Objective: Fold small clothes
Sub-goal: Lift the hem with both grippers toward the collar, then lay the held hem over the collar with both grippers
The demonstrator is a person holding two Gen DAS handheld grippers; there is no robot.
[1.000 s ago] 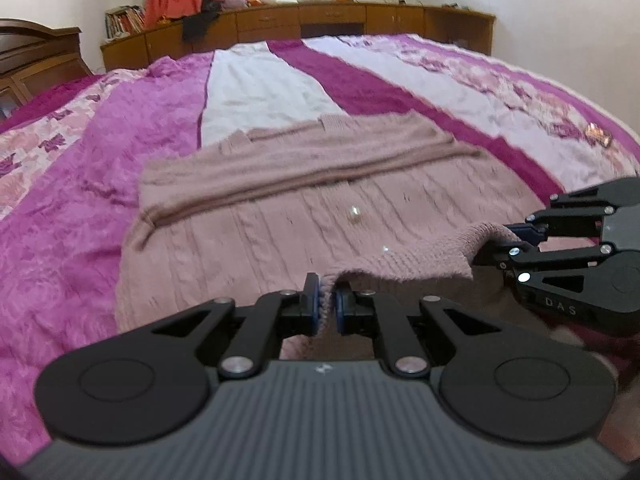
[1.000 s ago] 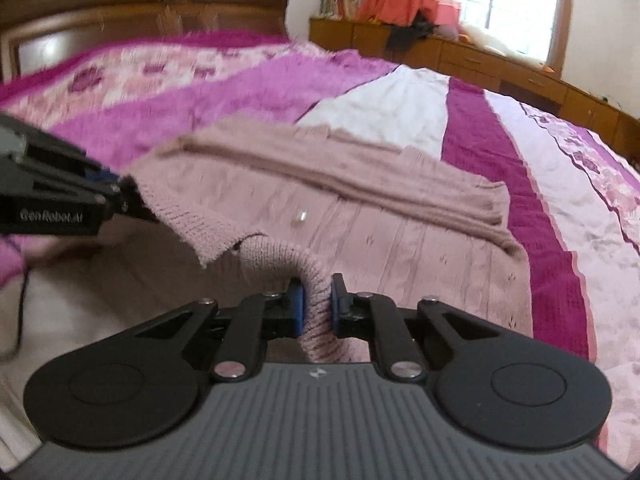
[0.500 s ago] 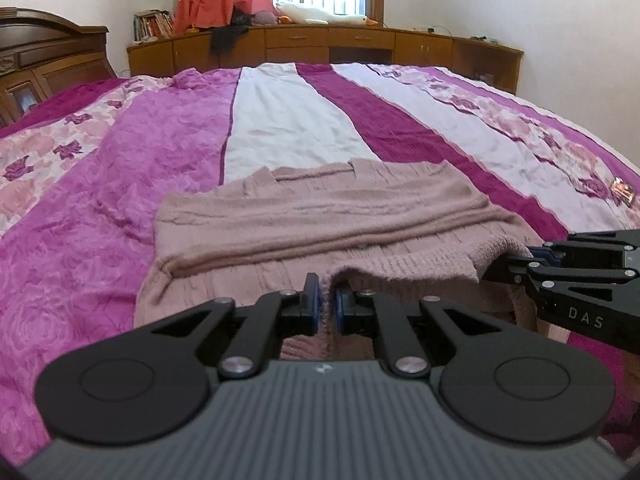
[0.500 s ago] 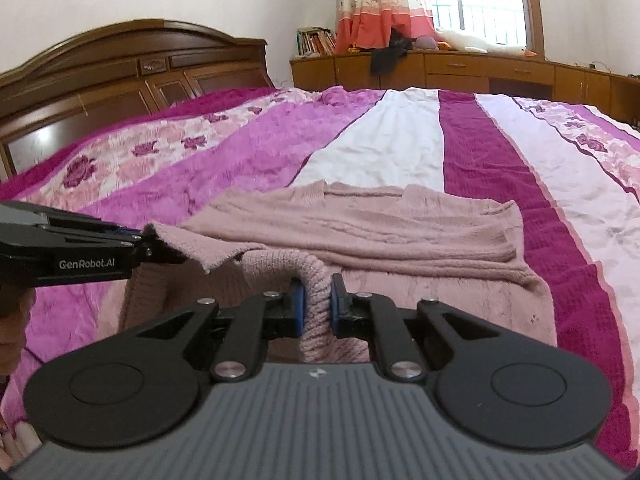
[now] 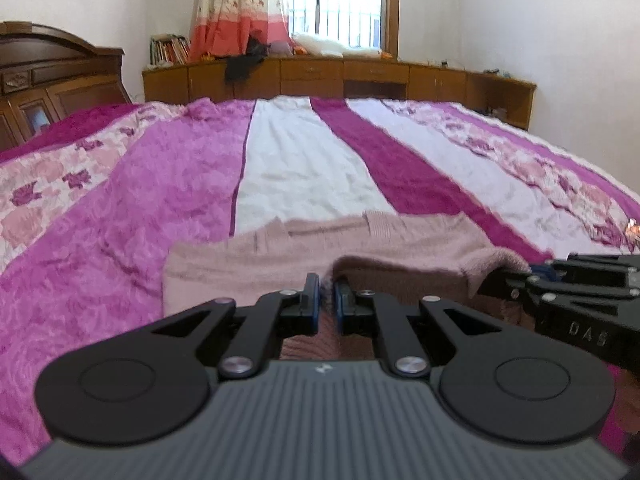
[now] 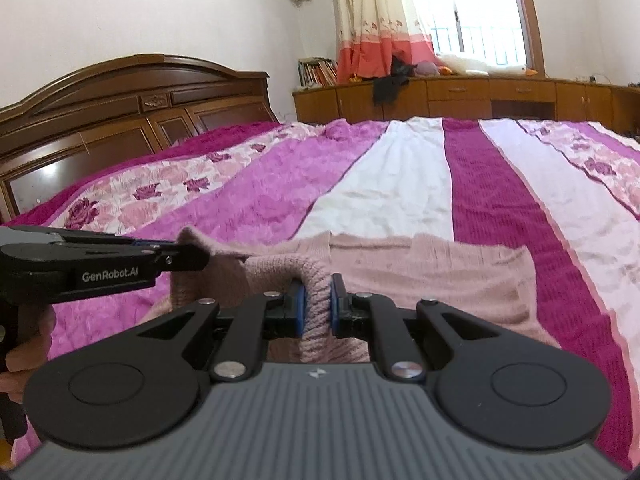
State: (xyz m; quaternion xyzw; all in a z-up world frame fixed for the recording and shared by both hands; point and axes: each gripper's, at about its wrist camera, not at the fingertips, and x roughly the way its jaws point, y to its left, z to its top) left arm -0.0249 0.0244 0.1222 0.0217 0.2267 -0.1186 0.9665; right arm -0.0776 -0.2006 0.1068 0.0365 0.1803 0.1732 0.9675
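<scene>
A dusty-pink knitted cardigan (image 5: 248,264) (image 6: 440,272) lies on the striped bedspread. Its near hem is lifted and carried over the rest of the garment. My left gripper (image 5: 327,300) is shut on one corner of that hem. My right gripper (image 6: 316,304) is shut on the other corner, with a thick ribbed fold pinched between its blue pads. In the left wrist view the right gripper (image 5: 520,276) comes in from the right edge. In the right wrist view the left gripper (image 6: 200,254) reaches in from the left. The buttons and front of the cardigan are hidden under the raised hem.
The bedspread (image 5: 304,168) runs in magenta, white and floral stripes toward the far side. A dark wooden headboard (image 6: 132,108) stands at the left. Low wooden cabinets (image 5: 360,80) with books and soft toys line the window wall.
Both grippers have risen and gone forward with the hem. The lifted edge now covers the cardigan's buttoned front, and less of the garment shows beyond it.
</scene>
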